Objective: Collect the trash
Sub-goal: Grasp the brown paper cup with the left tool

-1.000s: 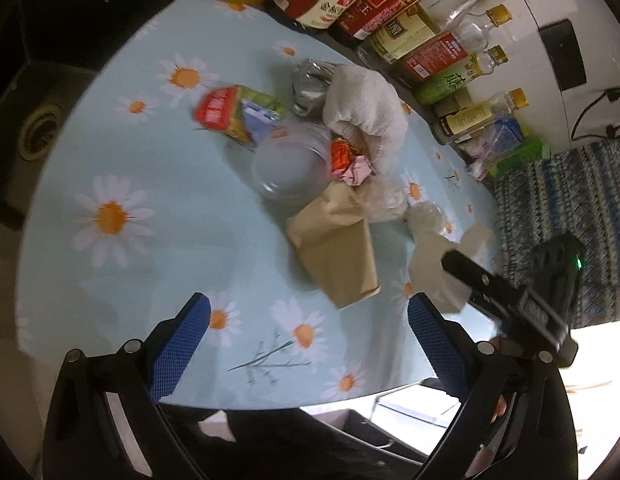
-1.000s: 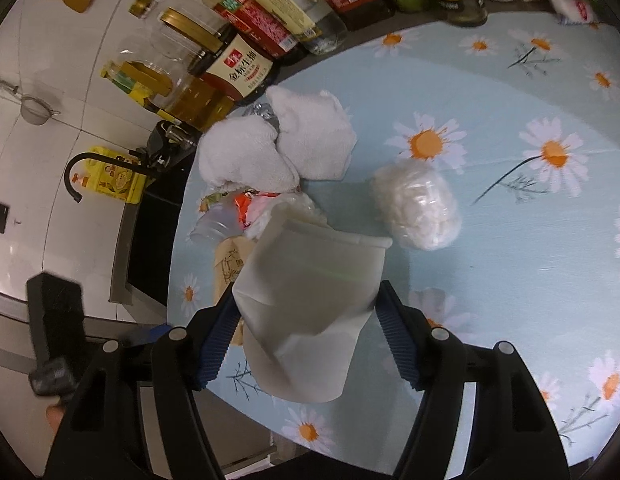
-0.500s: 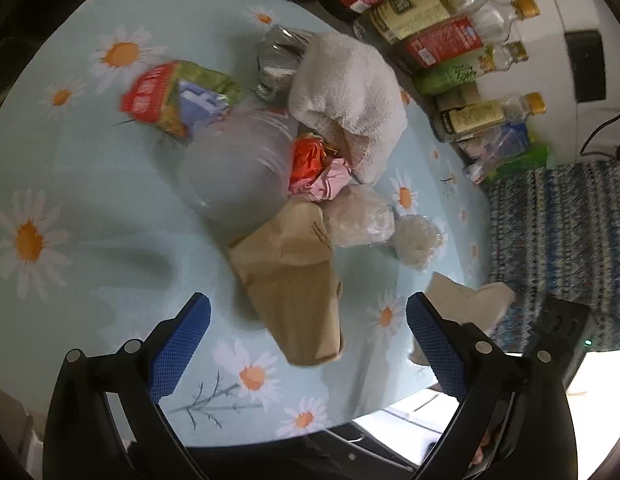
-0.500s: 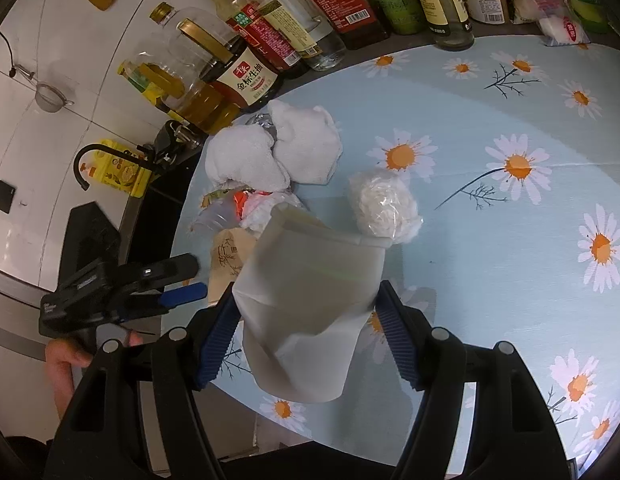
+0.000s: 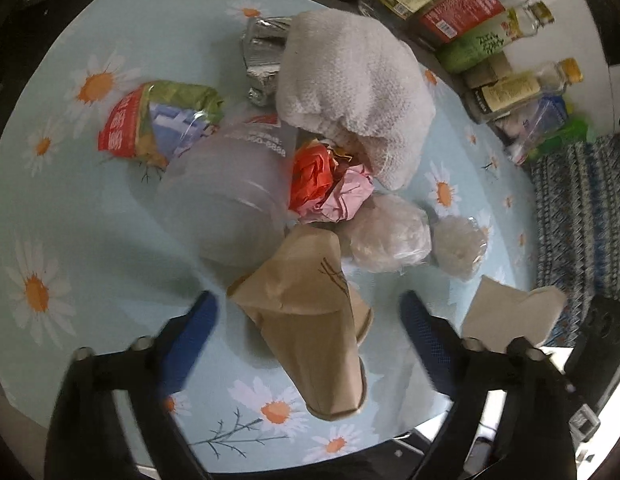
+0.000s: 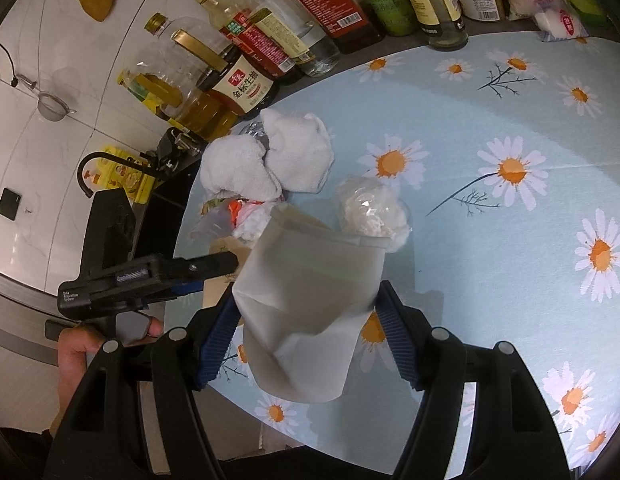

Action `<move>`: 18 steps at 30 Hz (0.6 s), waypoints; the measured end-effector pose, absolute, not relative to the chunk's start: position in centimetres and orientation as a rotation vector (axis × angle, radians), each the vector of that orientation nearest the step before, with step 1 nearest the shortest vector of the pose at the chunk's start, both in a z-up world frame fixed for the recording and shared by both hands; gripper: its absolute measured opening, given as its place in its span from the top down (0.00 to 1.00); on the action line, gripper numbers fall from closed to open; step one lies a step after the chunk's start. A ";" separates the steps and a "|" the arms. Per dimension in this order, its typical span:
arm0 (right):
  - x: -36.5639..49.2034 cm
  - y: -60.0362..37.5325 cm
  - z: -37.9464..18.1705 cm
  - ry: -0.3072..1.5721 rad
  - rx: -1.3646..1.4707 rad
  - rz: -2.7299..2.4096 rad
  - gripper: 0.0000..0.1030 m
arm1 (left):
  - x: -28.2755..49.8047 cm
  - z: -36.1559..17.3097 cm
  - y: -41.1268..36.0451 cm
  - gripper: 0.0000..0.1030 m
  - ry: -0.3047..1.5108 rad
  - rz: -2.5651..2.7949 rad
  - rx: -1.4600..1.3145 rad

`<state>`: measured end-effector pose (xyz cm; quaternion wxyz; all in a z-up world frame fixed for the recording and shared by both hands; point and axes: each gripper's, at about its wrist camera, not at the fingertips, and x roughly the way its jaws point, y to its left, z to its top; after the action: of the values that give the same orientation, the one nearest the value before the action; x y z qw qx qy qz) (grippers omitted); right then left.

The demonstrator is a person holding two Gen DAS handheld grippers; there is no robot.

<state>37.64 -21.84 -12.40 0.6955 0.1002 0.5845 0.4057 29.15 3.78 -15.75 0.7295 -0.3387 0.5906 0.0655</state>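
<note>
We hold the right gripper clamped on a pale bag, mouth up, over the near edge of the table. Both blue pads press its sides; the bag hangs clear of the cloth.

Left gripper points down at the trash pile, jaws closing, with a brown paper bag between them. Pads not touching it yet, gap on both sides. The right-wrist view shows the left gripper side-on, at the table's left edge, with a hand on its handle.

The pile sits mid-table, toward the left edge: a clear plastic cup on its side, an orange and pink paper wad, a white towel, a foil pack, a snack wrapper, and two clear plastic balls just beside the brown paper bag. Bottles line the far edge.
</note>
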 end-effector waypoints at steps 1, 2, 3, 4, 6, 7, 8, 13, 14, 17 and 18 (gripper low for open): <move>37.7 -21.9 -12.4 1.304 0.224 0.906 0.34 | 29.2 -15.9 3.8 0.25 1.305 0.153 -0.736; 37.7 -21.9 -12.4 1.303 0.223 0.905 0.34 | 29.3 -16.0 3.9 0.32 1.310 0.160 -0.736; 37.7 -21.9 -12.4 1.302 0.222 0.906 0.34 | 29.5 -16.2 3.8 0.34 1.315 0.156 -0.742; 37.7 -21.9 -12.4 1.302 0.223 0.906 0.34 | 29.6 -16.4 3.7 0.35 1.323 0.149 -0.742; 37.7 -21.9 -12.4 1.303 0.222 0.905 0.34 | 29.6 -16.5 3.6 0.44 1.318 0.150 -0.722; 37.7 -21.9 -12.4 1.302 0.221 0.906 0.34 | 29.7 -16.4 3.6 0.44 1.315 0.150 -0.711; 37.7 -21.9 -12.4 1.303 0.217 0.904 0.34 | 29.7 -16.4 3.5 0.45 1.312 0.148 -0.710; 37.5 -21.8 -12.3 1.301 0.208 0.905 0.34 | 29.7 -15.8 3.0 0.47 1.289 0.147 -0.668; 37.4 -21.8 -12.2 1.300 0.207 0.905 0.34 | 29.7 -15.7 2.9 0.47 1.286 0.145 -0.664; 37.1 -21.7 -12.0 1.295 0.204 0.907 0.34 | 29.3 -15.3 3.0 0.47 1.276 0.141 -0.660; 37.0 -21.6 -11.9 1.294 0.202 0.907 0.34 | 29.1 -15.2 3.1 0.47 1.271 0.140 -0.665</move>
<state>37.03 -21.61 -11.90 0.6991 0.0906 0.5808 0.4072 29.14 3.09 -15.16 0.7512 -0.3047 0.5820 0.0640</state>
